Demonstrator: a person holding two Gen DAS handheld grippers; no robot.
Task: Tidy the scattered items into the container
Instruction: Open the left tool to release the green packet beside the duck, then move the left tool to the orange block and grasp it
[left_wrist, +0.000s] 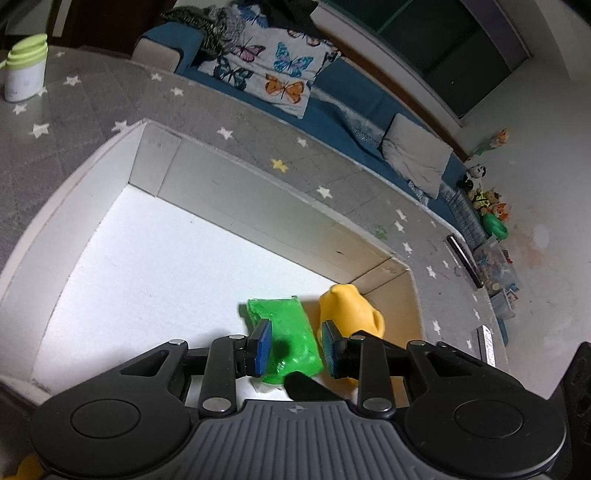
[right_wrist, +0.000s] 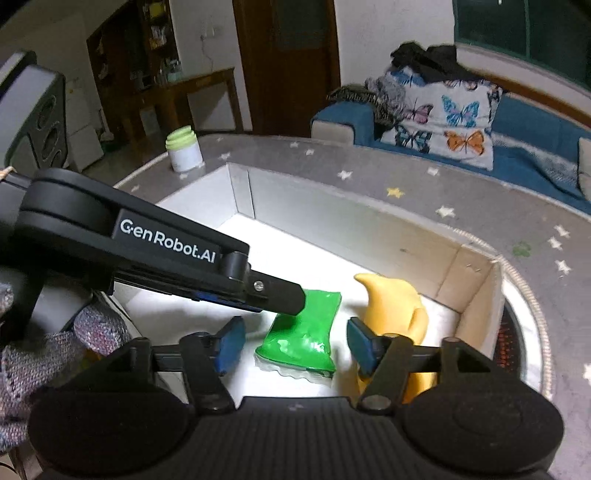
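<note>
1. Two items lie in the white box (left_wrist: 110, 206) now: the green packet (left_wrist: 291, 332) and, touching it on the right, the yellow toy (left_wrist: 347, 306).
2. The left gripper (left_wrist: 295, 347) hangs over the packet with jaws wide, holding nothing; dipping lower could drag it.
3. The right gripper (right_wrist: 291, 341) is wide and empty too, crowding close: the tools may collide.
</note>
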